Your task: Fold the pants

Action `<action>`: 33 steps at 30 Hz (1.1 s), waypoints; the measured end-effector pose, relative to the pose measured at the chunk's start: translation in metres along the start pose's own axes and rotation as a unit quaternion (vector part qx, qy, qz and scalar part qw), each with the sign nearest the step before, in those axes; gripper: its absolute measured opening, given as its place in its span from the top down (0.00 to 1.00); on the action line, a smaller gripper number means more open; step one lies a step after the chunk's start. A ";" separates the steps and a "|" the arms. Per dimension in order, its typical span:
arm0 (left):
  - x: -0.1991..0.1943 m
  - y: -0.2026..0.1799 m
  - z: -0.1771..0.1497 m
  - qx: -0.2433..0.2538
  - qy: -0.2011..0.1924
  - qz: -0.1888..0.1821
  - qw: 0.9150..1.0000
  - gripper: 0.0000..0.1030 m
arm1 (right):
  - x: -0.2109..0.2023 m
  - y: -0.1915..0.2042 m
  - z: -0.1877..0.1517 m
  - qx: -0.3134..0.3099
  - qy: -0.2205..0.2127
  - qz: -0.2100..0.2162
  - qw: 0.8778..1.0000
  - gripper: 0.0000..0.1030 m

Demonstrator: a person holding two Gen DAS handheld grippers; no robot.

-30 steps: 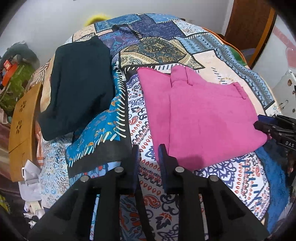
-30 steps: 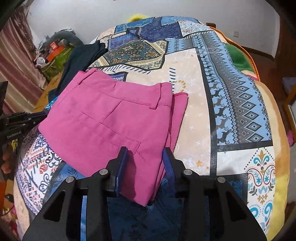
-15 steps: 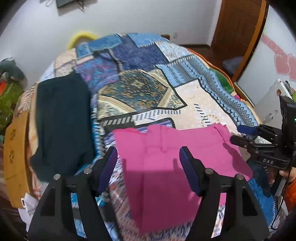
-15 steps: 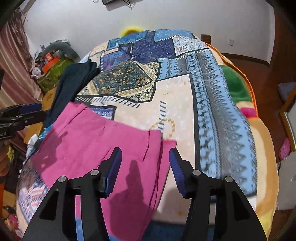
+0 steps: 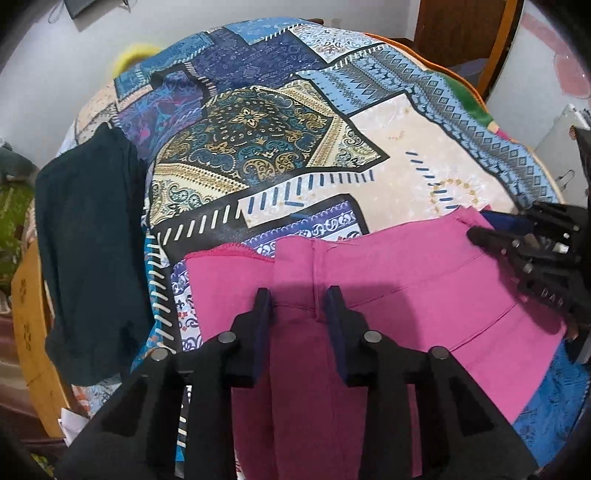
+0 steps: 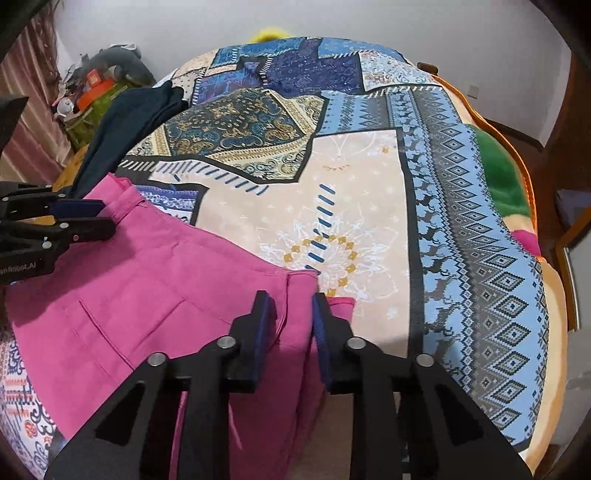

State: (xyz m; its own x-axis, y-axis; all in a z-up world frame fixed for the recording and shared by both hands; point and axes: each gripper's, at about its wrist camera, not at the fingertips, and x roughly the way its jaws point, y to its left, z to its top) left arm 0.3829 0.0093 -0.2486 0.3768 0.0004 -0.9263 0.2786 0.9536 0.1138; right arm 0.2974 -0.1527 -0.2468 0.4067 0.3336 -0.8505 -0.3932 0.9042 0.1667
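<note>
The folded pink pants [image 5: 388, 295] lie on the patterned bedspread [image 5: 258, 140] at its near edge. My left gripper [image 5: 299, 306] hovers over their left part, jaws open with a gap, nothing between them. In the right wrist view the pants [image 6: 147, 288] lie at lower left. My right gripper [image 6: 293, 310] is over their right edge by the waistband, jaws open a little. The right gripper shows at the right edge of the left wrist view [image 5: 524, 243]; the left gripper shows at the left edge of the right wrist view [image 6: 74, 225].
A folded dark navy garment [image 5: 88, 251] lies on the bed's left side, also in the right wrist view [image 6: 125, 125]. A wooden piece [image 5: 27, 321] stands left of the bed. Cluttered items [image 6: 92, 92] sit by the curtain. A wooden door [image 5: 461, 29] is at far right.
Both grippers let go of the pants, opened wide and lifted, then came down over the pants with jaws narrowed. The pants now lie nearer the bed's front edge.
</note>
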 end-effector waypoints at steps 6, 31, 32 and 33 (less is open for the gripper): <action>-0.004 0.002 -0.001 -0.003 -0.012 0.015 1.000 0.54 | -0.001 -0.002 0.001 -0.001 0.008 0.002 1.000 0.81; -0.016 0.044 -0.044 -0.154 0.020 -0.092 0.984 0.23 | -0.034 -0.005 -0.043 0.091 -0.001 0.062 0.994 0.39; -0.016 0.042 -0.042 -0.149 0.021 -0.092 0.984 0.23 | -0.032 -0.006 -0.044 0.097 -0.005 0.067 0.993 0.39; -0.015 0.041 -0.041 -0.145 0.022 -0.094 0.985 0.24 | -0.031 -0.006 -0.043 0.099 -0.006 0.070 0.993 0.39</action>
State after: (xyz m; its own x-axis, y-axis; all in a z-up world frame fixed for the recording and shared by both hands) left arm 0.3528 0.0605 -0.2446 0.3032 -0.1767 -0.9364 0.0731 0.9841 -0.1620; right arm 0.2517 -0.1795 -0.2431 0.3693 0.4615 -0.8066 -0.2771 0.8832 0.3785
